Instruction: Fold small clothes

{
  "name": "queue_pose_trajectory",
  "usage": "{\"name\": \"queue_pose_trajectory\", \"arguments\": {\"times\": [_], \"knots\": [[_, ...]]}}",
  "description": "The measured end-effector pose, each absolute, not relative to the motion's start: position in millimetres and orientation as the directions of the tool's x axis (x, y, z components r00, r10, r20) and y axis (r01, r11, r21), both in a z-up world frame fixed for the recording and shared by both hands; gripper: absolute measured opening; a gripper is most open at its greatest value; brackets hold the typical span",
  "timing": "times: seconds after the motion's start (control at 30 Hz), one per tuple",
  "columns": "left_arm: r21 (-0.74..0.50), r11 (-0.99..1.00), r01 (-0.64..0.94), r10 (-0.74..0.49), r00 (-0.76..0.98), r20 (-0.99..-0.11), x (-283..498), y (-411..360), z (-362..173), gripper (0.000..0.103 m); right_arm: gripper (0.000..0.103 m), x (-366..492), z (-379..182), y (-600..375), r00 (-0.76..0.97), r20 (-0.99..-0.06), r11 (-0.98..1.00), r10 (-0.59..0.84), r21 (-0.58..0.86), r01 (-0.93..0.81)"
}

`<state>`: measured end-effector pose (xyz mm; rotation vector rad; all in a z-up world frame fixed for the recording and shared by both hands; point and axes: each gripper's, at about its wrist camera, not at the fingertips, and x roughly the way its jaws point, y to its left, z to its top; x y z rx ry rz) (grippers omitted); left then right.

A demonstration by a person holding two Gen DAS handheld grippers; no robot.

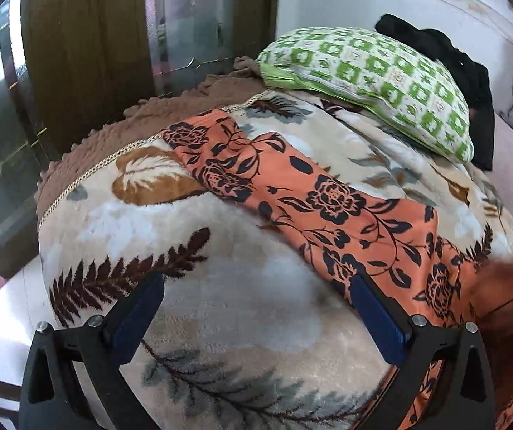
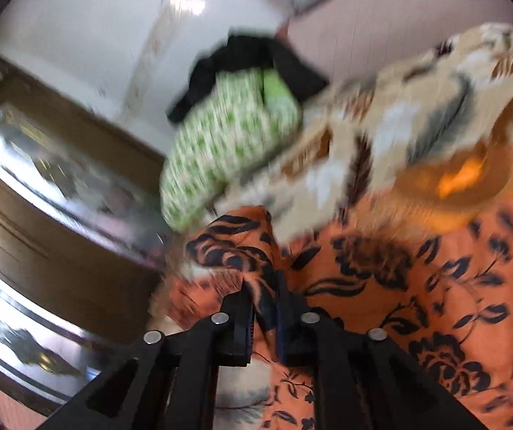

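Observation:
An orange garment with a dark flower print (image 1: 313, 200) lies in a long diagonal strip across a plush leaf-patterned blanket (image 1: 199, 236). My left gripper (image 1: 256, 297) hovers over the blanket with its blue-padded fingers wide apart and nothing between them; its right finger (image 1: 378, 319) overlaps the garment's near edge. In the blurred right wrist view, my right gripper (image 2: 265, 295) is shut on a fold of the orange garment (image 2: 417, 279), and the cloth spreads out to its right.
A green-and-white patterned pillow (image 1: 374, 79) lies at the far end of the bed with a black garment (image 1: 453, 64) behind it, by the white wall. A wooden door with glass panels (image 1: 84, 43) stands at the left. A brown ruffled cover (image 1: 91, 150) edges the blanket.

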<state>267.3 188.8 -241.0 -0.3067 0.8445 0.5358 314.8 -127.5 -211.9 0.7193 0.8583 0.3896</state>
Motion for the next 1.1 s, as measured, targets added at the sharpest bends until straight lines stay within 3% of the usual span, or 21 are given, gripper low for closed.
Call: {"name": "queue_pose_trajectory", "arguments": {"times": [0.07, 0.13, 0.2, 0.23, 0.37, 0.43, 0.53, 0.6, 0.63, 0.67, 0.83, 0.97, 1.1], "knots": [[-0.046, 0.830, -0.556, 0.323, 0.546, -0.773, 267.9, 186.8, -241.4, 0.103, 0.014, 321.5, -248.8, -97.7, 0.552, -0.601, 0.733, 0.578, 0.680, -0.027], [-0.044, 0.843, -0.535, 0.311, 0.553, -0.773, 270.9, 179.8, -242.0, 0.103, 0.027, 323.3, -278.8, -69.2, 0.471, -0.655, 0.753, 0.591, 0.657, -0.031], [-0.041, 0.863, -0.504, 0.297, 0.571, -0.766, 271.9, 170.4, -239.9, 0.103, 0.068, 321.4, -294.4, -70.7, 0.423, -0.672, 0.752, 0.608, 0.659, -0.034], [-0.041, 0.869, -0.492, 0.292, 0.579, -0.761, 272.7, 166.7, -238.4, 0.103, 0.072, 317.0, -293.6, -73.9, 0.420, -0.640, 0.721, 0.643, 0.691, -0.049], [-0.042, 0.886, -0.462, 0.266, 0.581, -0.769, 281.0, 152.3, -238.9, 0.103, 0.075, 301.4, -270.1, -106.6, 0.456, -0.540, 0.650, 0.708, 0.751, -0.118], [-0.029, 0.879, -0.476, 0.277, 0.557, -0.783, 284.2, 155.5, -242.2, 0.103, 0.075, 291.3, -252.9, -130.1, 0.504, -0.535, 0.671, 0.678, 0.731, -0.126], [-0.046, 0.840, -0.540, 0.293, 0.525, -0.799, 282.1, 176.9, -248.6, 0.103, 0.075, 277.5, -252.8, -175.5, 0.561, -0.644, 0.791, 0.521, 0.610, -0.034], [-0.064, 0.799, -0.598, 0.303, 0.493, -0.816, 278.7, 197.5, -255.7, 0.103, 0.074, 279.3, -281.7, -203.2, 0.490, -0.722, 0.811, 0.489, 0.583, 0.049], [-0.078, 0.783, -0.618, 0.298, 0.482, -0.824, 277.1, 206.0, -259.4, 0.103, 0.072, 282.0, -306.2, -216.7, 0.415, -0.783, 0.828, 0.463, 0.550, 0.114], [-0.099, 0.763, -0.638, 0.285, 0.470, -0.835, 275.5, 217.0, -264.3, 0.103, 0.061, 279.4, -323.6, -229.3, 0.395, -0.786, 0.816, 0.475, 0.562, 0.136], [-0.243, 0.711, -0.660, 0.158, 0.486, -0.859, 274.8, 248.0, -280.5, 0.103, 0.060, 251.1, -298.3, -246.1, 0.502, -0.699, 0.813, 0.509, 0.582, -0.015], [-0.452, 0.639, -0.623, -0.026, 0.569, -0.822, 284.5, 259.5, -294.2, 0.103, 0.061, 230.0, -286.3, -247.2, 0.519, -0.676, 0.829, 0.523, 0.544, -0.127], [-0.473, 0.650, -0.595, -0.049, 0.588, -0.807, 306.1, 248.6, -296.7, 0.103, 0.061, 202.9, -287.3, -271.6, 0.558, -0.642, 0.820, 0.525, 0.558, -0.129]]}}
